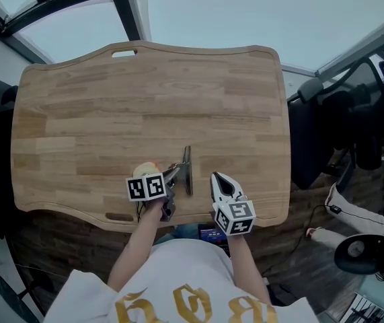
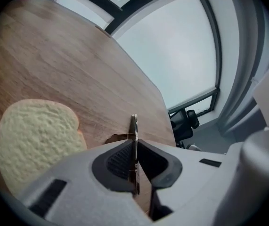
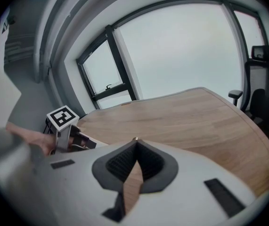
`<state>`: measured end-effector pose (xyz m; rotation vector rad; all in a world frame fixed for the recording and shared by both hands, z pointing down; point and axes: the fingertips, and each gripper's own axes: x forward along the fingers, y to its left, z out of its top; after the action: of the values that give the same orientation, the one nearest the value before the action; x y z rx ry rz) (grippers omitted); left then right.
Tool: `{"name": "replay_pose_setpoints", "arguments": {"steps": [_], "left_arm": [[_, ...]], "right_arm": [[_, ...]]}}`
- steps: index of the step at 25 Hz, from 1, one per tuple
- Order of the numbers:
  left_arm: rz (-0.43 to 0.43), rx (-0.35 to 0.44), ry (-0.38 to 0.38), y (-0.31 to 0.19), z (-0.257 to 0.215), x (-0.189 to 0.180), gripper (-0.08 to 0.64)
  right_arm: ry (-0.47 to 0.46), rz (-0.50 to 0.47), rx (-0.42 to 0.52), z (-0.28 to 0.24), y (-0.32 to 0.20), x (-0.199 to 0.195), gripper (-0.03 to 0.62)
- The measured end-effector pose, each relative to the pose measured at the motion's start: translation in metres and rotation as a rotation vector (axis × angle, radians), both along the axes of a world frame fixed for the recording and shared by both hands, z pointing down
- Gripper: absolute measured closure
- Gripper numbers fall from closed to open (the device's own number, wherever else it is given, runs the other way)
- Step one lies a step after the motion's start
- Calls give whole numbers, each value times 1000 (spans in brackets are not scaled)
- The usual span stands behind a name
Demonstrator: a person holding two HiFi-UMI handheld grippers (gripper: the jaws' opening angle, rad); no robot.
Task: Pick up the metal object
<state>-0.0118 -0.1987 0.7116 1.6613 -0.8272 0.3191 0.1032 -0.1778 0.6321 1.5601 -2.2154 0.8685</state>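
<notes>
The metal object (image 1: 187, 169) is a thin flat strip near the front edge of the wooden table (image 1: 144, 93). In the left gripper view it stands edge-on (image 2: 133, 124) between the dark pads, which press on both its sides. My left gripper (image 1: 175, 174) (image 2: 134, 144) is shut on it. A slice of bread (image 1: 144, 170) (image 2: 33, 142) lies on the table just left of that gripper. My right gripper (image 1: 217, 179) (image 3: 135, 141) hovers a little to the right of the metal object, shut with nothing between its pads.
The table's front edge (image 1: 178, 224) runs just under both grippers. A black office chair (image 1: 326, 123) stands off the table's right side. The left gripper's marker cube (image 3: 62, 118) shows at the left of the right gripper view.
</notes>
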Motion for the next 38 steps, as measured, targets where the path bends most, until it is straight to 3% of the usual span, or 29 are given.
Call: {"name": "replay_pose_setpoints", "arguments": {"steps": [17,22,38], "left_arm": [[-40,9,81,-3,-12,-6,525],[-93,17,167,-2,-25,-8,525],[-182,164,310,6,-84,-28,525]], "right_arm": [[-11,28,26,-10,4,4,580],[-1,8,39,-16,7,-2,581],[-2,-49,127,-49,17,-30,581]]}}
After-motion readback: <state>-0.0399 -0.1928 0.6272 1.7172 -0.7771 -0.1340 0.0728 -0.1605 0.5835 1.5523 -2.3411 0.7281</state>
